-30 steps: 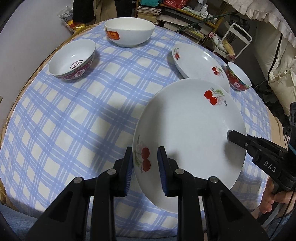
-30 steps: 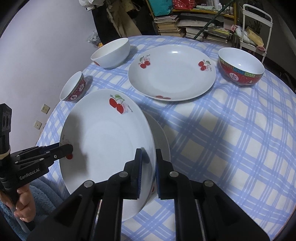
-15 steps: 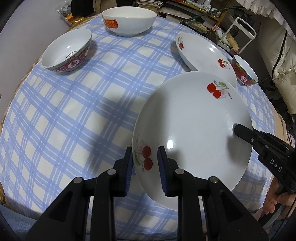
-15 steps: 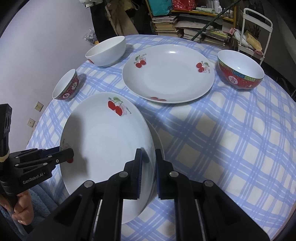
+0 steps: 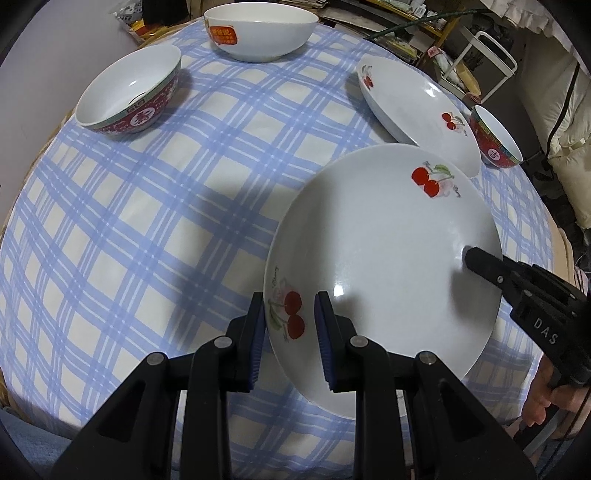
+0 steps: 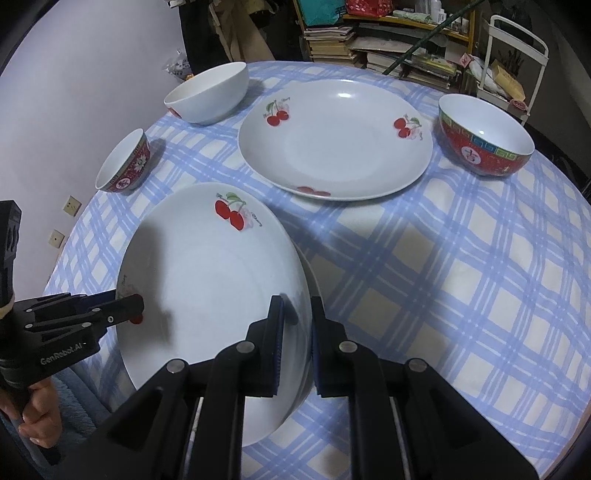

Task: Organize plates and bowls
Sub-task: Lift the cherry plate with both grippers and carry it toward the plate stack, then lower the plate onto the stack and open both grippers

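Observation:
Both grippers hold one white plate with red cherries (image 5: 380, 258) (image 6: 207, 280) just above the near part of the checked tablecloth. My left gripper (image 5: 290, 306) is shut on its left rim, by a cherry print. My right gripper (image 6: 297, 306) is shut on the opposite rim. Each gripper shows in the other's view: the right gripper (image 5: 469, 254), the left gripper (image 6: 136, 306). A second cherry plate (image 5: 417, 107) (image 6: 332, 147) lies flat further back on the table.
A red patterned bowl (image 5: 129, 96) (image 6: 125, 166) and a plain white bowl (image 5: 258, 29) (image 6: 207, 92) stand at the far left. Another red bowl (image 5: 495, 136) (image 6: 484, 136) stands to the right of the flat plate. Shelves and a white rack stand behind the round table.
The held plate has come down a little toward the tablecloth, mostly on the left gripper's side. Both grips are unchanged.

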### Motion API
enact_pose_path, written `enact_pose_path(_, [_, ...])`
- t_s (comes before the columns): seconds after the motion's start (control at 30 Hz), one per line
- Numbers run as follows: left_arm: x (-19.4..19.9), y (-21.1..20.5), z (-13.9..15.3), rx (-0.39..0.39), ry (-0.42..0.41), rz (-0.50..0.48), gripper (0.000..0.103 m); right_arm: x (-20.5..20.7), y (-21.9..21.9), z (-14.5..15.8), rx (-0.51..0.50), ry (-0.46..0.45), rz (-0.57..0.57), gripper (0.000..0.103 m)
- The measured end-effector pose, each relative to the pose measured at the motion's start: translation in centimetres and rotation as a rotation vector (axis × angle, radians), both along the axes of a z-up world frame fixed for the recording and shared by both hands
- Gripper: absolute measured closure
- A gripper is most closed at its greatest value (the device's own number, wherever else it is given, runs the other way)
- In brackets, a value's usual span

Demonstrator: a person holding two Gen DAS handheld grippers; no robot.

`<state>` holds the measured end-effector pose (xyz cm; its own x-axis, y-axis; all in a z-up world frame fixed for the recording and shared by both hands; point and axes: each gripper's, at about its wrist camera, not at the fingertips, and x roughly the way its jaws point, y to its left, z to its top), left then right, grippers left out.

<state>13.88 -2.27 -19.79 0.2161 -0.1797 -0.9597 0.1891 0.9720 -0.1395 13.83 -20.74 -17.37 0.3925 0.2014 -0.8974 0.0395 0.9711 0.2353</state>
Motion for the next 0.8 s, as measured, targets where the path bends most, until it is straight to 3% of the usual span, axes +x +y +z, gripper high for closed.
enact_pose_path(0.13, [0.3, 0.2, -1.2, 0.016, 0.034, 0.026, 0.079, 0.2, 0.7, -0.4, -0.026, 0.010, 0.021, 0.088])
enact_pose_path(0.3, [0.1, -0.4, -1.3, 0.057, 0.014, 0.015, 0.079, 0.2, 1.4, -0.4, -0.054, 0.000, 0.039, 0.088])
enact_pose_path(0.8, [0.3, -0.8, -1.1, 0.063, 0.029, 0.000, 0.079, 0.1, 1.5, 0.0, -0.103, -0.026, 0.037, 0.087])
